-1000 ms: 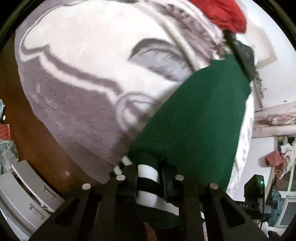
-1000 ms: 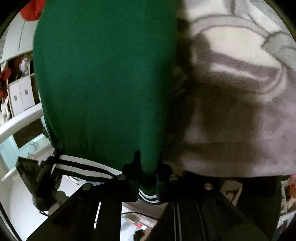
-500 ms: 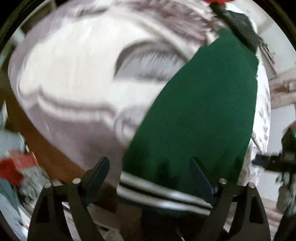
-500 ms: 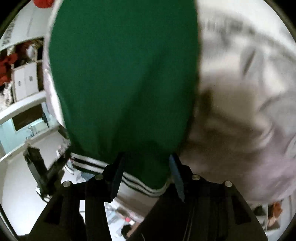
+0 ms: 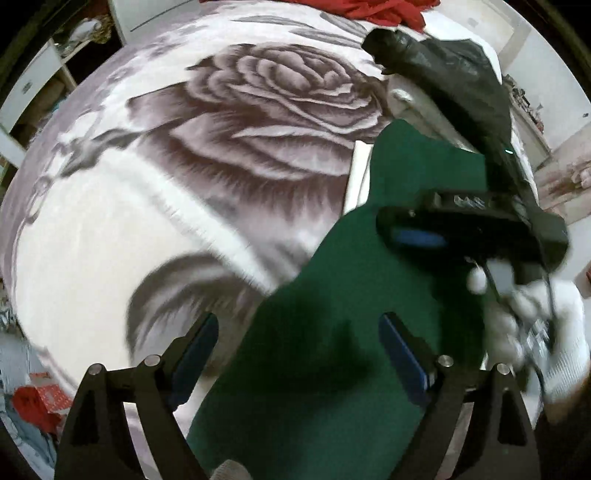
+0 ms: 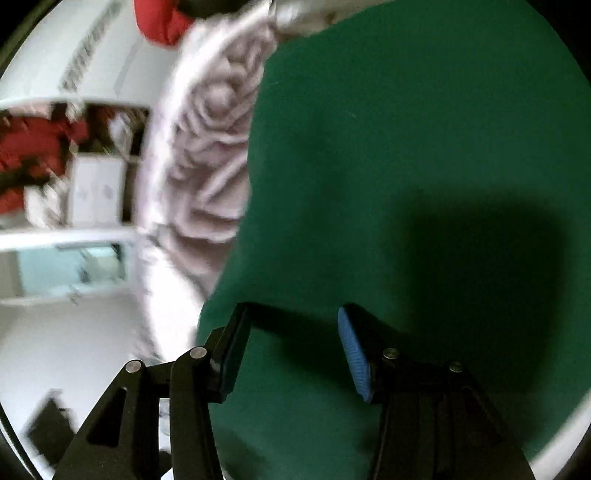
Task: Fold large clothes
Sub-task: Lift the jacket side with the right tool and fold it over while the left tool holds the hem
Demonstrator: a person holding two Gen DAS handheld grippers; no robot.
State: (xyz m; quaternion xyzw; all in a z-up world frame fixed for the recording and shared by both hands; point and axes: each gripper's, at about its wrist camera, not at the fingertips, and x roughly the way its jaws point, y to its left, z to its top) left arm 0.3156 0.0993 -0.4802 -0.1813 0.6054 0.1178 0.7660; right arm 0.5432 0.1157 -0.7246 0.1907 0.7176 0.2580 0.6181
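Note:
A dark green garment (image 5: 354, 302) lies flat on a grey-and-white rose-patterned blanket (image 5: 184, 184). My left gripper (image 5: 299, 325) is open and empty, its jaws wide apart above the garment's left edge. The right gripper (image 5: 461, 229) shows in the left wrist view, held by a white-gloved hand (image 5: 535, 332) over the garment. In the right wrist view the green garment (image 6: 406, 147) fills most of the frame, and my right gripper (image 6: 291, 325) hovers over it, open and empty, blue pads (image 6: 354, 354) showing.
A black garment (image 5: 454, 74) and a red garment (image 5: 376, 11) lie at the blanket's far end. White cabinets (image 5: 29, 85) stand to the left. A white strip (image 5: 356, 177) lies beside the green garment. Shelves with red items (image 6: 33, 155) sit beyond the blanket edge (image 6: 166, 147).
Both grippers let go of the striped hem, opened and lifted away. The green garment went from hanging between them to lying flat on the blanket.

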